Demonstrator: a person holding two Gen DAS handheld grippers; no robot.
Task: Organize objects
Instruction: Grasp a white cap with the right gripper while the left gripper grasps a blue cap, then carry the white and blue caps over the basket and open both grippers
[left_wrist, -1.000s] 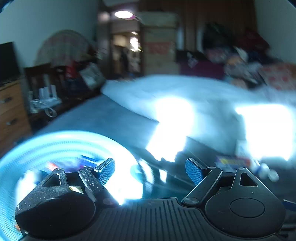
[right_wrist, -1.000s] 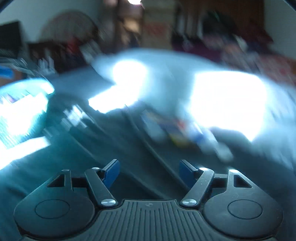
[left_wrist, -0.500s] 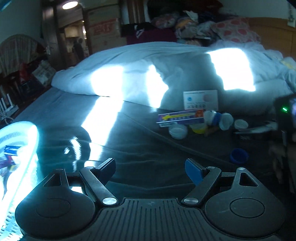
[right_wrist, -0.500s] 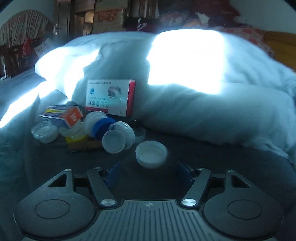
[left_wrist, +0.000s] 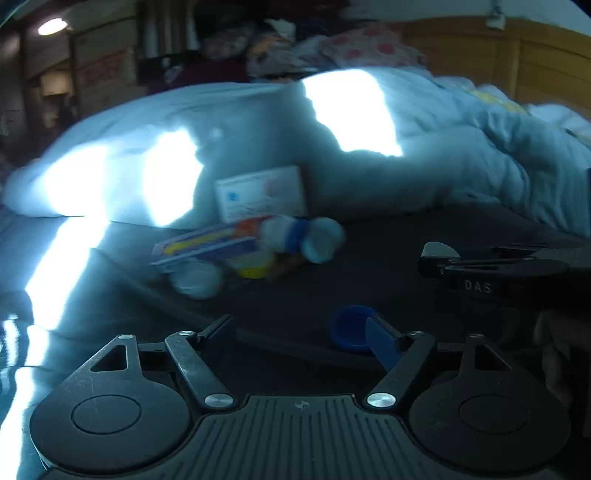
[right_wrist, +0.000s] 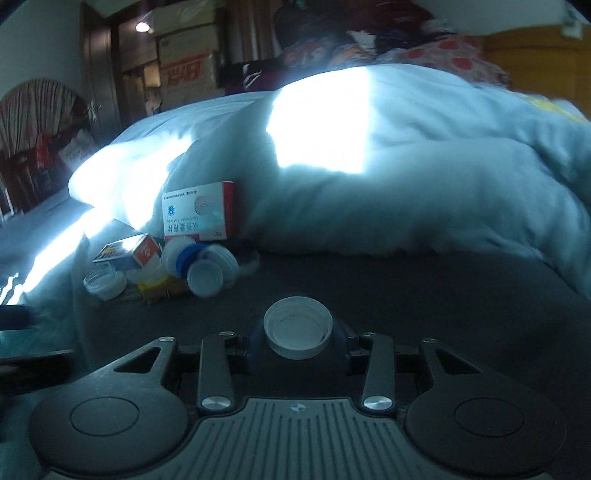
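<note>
My right gripper (right_wrist: 297, 339) is shut on a white bottle cap (right_wrist: 297, 326), open side up, just above the dark bed sheet. My left gripper (left_wrist: 303, 338) is open and empty; a blue cap (left_wrist: 349, 328) lies on the sheet just by its right fingertip. A pile of small objects lies against the quilt: a white medicine box (right_wrist: 197, 216), a long orange-and-blue box (left_wrist: 210, 243), white bottles and caps (right_wrist: 205, 271), a clear jar (right_wrist: 104, 282) and a yellow lid (left_wrist: 253, 264). The right gripper's body (left_wrist: 498, 269) shows at the right of the left wrist view.
A bulky white quilt (right_wrist: 388, 177) lies across the bed behind the pile, with bright sun patches. Cardboard boxes (right_wrist: 184, 70) and piled clothes stand at the back. A wooden headboard (left_wrist: 535, 62) is at the far right.
My right gripper moved forward and closed on the white cap. My left gripper swung right, away from the basket, and now faces the pile and the blue cap.
</note>
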